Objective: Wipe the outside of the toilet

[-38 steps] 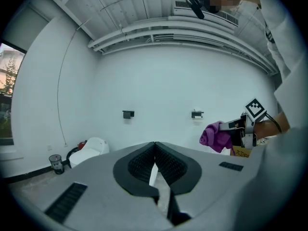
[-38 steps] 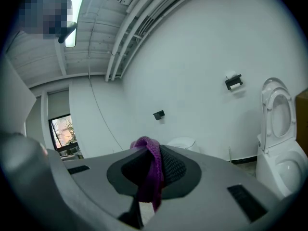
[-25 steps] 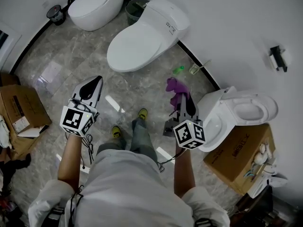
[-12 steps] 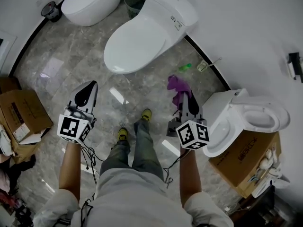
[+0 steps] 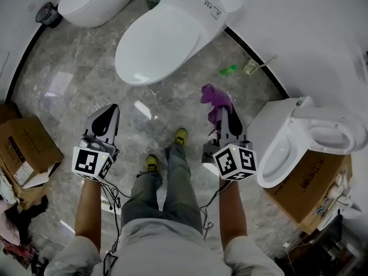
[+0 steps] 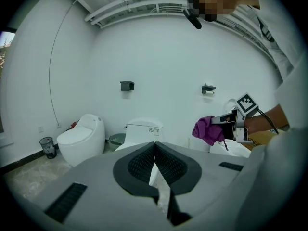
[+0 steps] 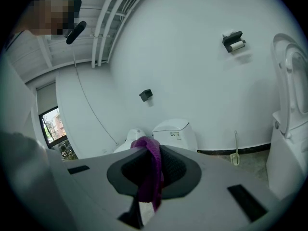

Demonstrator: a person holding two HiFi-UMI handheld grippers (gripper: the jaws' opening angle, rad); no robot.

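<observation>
A white toilet (image 5: 167,30) with its lid down stands straight ahead on the marble floor; it also shows in the left gripper view as the toilet (image 6: 143,129) and in the right gripper view as the toilet (image 7: 176,134). My right gripper (image 5: 221,109) is shut on a purple cloth (image 5: 215,98), which hangs between its jaws as the purple cloth (image 7: 150,174). The left gripper (image 5: 105,115) is shut and holds nothing, its pads (image 6: 155,162) meeting. Both grippers hover above the floor, short of the toilet.
A second toilet (image 5: 313,140) with its seat raised stands at the right on a cardboard box (image 5: 305,186). A round toilet (image 5: 95,2) and a bin (image 5: 46,13) are at the far left. A green bottle (image 5: 228,70) and toilet brush (image 5: 253,66) lie by the wall. Boxes (image 5: 23,148) sit left.
The person has stepped forward, so the lidded toilet now lies closer and more central. Both grippers keep their hold and spacing.
</observation>
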